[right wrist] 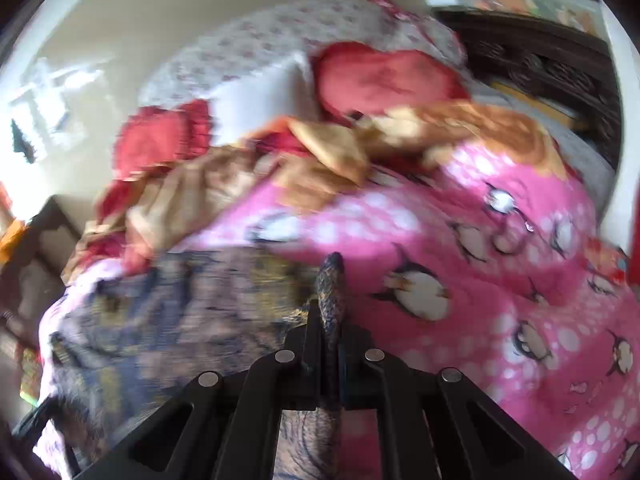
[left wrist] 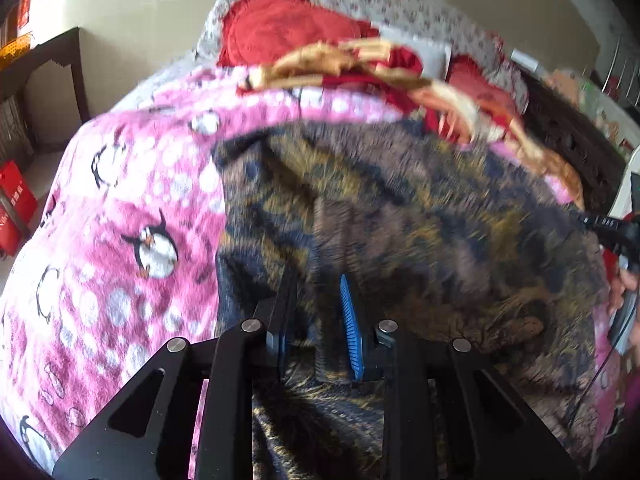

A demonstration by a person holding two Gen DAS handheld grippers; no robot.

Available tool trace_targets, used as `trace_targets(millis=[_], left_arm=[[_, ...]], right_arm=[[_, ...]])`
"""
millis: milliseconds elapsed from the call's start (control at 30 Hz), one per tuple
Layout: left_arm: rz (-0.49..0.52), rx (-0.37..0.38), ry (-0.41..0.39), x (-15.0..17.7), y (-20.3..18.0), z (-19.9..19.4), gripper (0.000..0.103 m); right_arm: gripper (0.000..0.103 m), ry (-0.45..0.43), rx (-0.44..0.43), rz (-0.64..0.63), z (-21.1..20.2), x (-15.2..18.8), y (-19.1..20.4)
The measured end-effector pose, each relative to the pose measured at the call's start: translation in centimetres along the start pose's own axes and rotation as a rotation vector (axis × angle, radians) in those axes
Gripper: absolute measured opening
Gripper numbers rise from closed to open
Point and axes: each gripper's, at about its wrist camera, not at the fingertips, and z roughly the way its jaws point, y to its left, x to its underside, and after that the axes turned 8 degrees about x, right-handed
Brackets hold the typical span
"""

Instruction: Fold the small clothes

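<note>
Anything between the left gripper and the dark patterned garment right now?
Nothing visible. The left gripper is open right over the dark patterned garment, fabric showing between its jaws. The right gripper is already shut on an edge of it, above the pink penguin blanket.

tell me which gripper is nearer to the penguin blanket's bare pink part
Right. The right gripper, shut on the dark patterned garment, sits at the garment's edge beside the bare pink penguin blanket. The left gripper is open, farther in over the garment.

Bright daylight; heavy motion blur
</note>
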Motion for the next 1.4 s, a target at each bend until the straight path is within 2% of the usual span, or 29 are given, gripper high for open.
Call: trace_targets(millis=[67,100,167,200,233,267,300,333,400,433,467,500,600,633,700,767,833,900,967,1033,1133,1200,1300,1333,1400], left_arm=[[-0.017,0.010,0.023,0.4,0.5,0.1,0.022],[-0.020,0.010,0.008,0.5,0.6,-0.5,0.022],[-0.011,-0.014,-0.034,0.4,0.8,-1.8,0.022],[-0.008,-0.017,-0.051,0.2,0.8,-2.3,0.028],[-0.008,-0.015,-0.067,-0.1,0.8,-2.6,0.033],[-0.009,-0.011,-0.083,-0.5,0.7,-2.8,0.043],[-0.007,-0.012,-0.096,-0.9,0.5,-2.8,0.049],[-0.002,-0.020,-0.103,-1.2,0.2,-2.6,0.049],[0.023,-0.059,-0.078,-1.7,-0.4,-1.2,0.049],[0.035,-0.088,-0.052,-1.6,-0.5,-0.2,0.049],[0.041,-0.123,-0.005,-1.6,-0.5,1.1,0.049],[0.041,-0.132,0.029,-1.4,-0.4,2.0,0.049],[0.032,-0.126,0.044,-0.8,0.3,2.7,0.049],[0.027,-0.119,0.040,-0.8,0.4,2.6,0.049],[0.011,-0.108,0.035,-0.9,0.7,2.4,0.049],[-0.003,-0.103,0.037,-0.9,0.9,2.5,0.049],[-0.006,-0.104,0.032,-0.8,0.7,2.5,0.049],[-0.002,-0.109,0.029,-0.7,0.6,2.5,0.049],[0.000,-0.108,0.026,-0.6,0.6,2.5,0.049],[-0.001,-0.104,0.029,-0.7,0.8,2.6,0.049],[-0.013,-0.091,0.030,-1.0,1.0,2.6,0.049],[-0.018,-0.085,0.028,-1.1,1.2,2.7,0.049],[-0.020,-0.086,0.018,-0.9,1.3,2.8,0.050],[-0.016,-0.091,0.016,-0.9,1.2,2.8,0.050],[-0.003,-0.102,0.014,-0.7,0.9,2.9,0.051]], right_arm=[[0.007,0.080,-0.038,0.030,1.1,0.6,-0.9],[0.012,0.078,-0.043,0.036,0.5,0.9,-1.3],[0.051,0.042,-0.039,0.035,-1.7,1.5,-1.9],[0.054,0.027,-0.047,0.033,-2.6,1.9,-2.0],[0.055,0.015,-0.060,0.025,-3.6,2.4,-1.9],[0.055,0.021,-0.069,-0.003,-4.5,2.9,-1.6],[0.055,0.034,-0.063,-0.030,-4.9,3.4,-1.2],[0.053,0.042,-0.060,-0.057,-5.4,4.1,-0.7],[0.044,0.071,-0.062,-0.112,-5.2,5.5,0.4],[0.035,0.111,0.002,-0.158,-4.5,6.4,0.7],[0.034,0.146,0.070,-0.197,-3.7,7.3,0.8],[0.034,0.155,0.086,-0.206,-3.3,8.0,0.6],[0.034,0.138,0.068,-0.167,-4.5,7.6,0.1],[0.034,0.095,0.063,-0.176,-5.6,6.9,0.6],[0.037,0.027,0.002,-0.217,-7.1,5.7,2.3],[0.052,-0.002,-0.096,-0.258,-7.8,4.7,4.6],[0.052,0.000,-0.152,-0.311,-7.2,4.0,7.7],[0.052,0.073,-0.131,-0.375,-5.2,3.9,10.2],[0.042,0.123,-0.065,-0.434,-2.3,4.2,12.4],[0.041,0.103,0.001,-0.444,-0.7,4.5,13.3],[0.042,0.043,0.007,-0.401,-0.8,3.8,13.3],[0.046,0.005,0.002,-0.411,-1.9,3.3,13.2],[0.060,-0.007,-0.072,-0.507,-2.9,3.1,14.2],[0.071,-0.001,-0.073,-0.576,-2.9,3.4,14.8],[0.072,-0.015,-0.019,-0.673,-2.6,4.1,15.5]])
